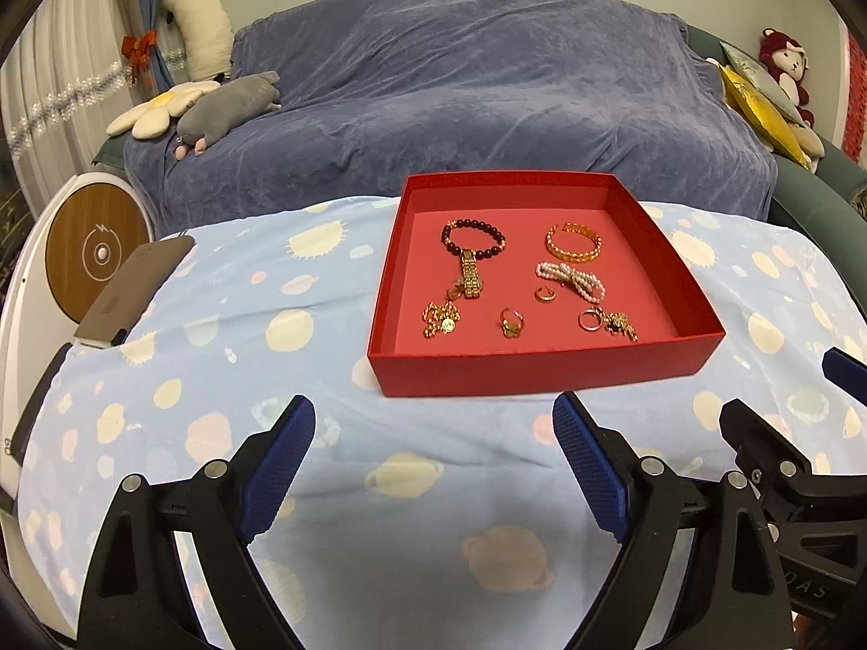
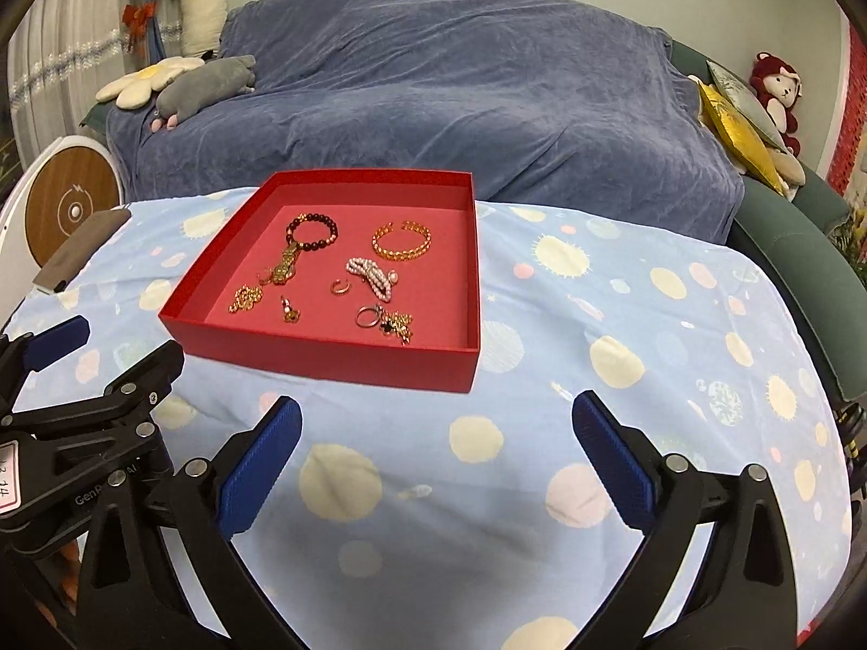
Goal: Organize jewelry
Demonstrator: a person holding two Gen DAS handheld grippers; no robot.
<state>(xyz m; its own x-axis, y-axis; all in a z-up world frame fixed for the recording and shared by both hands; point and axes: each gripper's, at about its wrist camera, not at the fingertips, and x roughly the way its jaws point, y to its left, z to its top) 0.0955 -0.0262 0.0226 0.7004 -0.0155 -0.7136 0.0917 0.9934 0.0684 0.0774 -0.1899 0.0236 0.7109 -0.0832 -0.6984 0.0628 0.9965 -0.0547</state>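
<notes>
While our left gripper [image 1: 433, 422] and right gripper [image 2: 436, 425] stand wide apart and hold nothing, the shallow red cardboard tray [image 1: 542, 368] of gold and beaded jewelry [image 1: 474, 241] lies just beyond both on the blue patterned tablecloth [image 1: 217, 325].

Tray [image 1: 542, 374] on worktop [image 1: 271, 379], sofa [image 1: 433, 81] behind it. Inside tray: beaded bracelet [image 1: 473, 238] at 11 o'clock, open bangle [image 1: 573, 242] at 1 o'clock, pearl strand [image 1: 569, 279] just below bangle, small ring [image 1: 544, 294] near centre, chain cluster [image 1: 440, 319] at 8 o'clock, ring [image 1: 589, 319] touching charm [image 1: 620, 324] at 5 o'clock. Phone [image 1: 133, 292] at worktop's 9 o'clock edge.
</notes>
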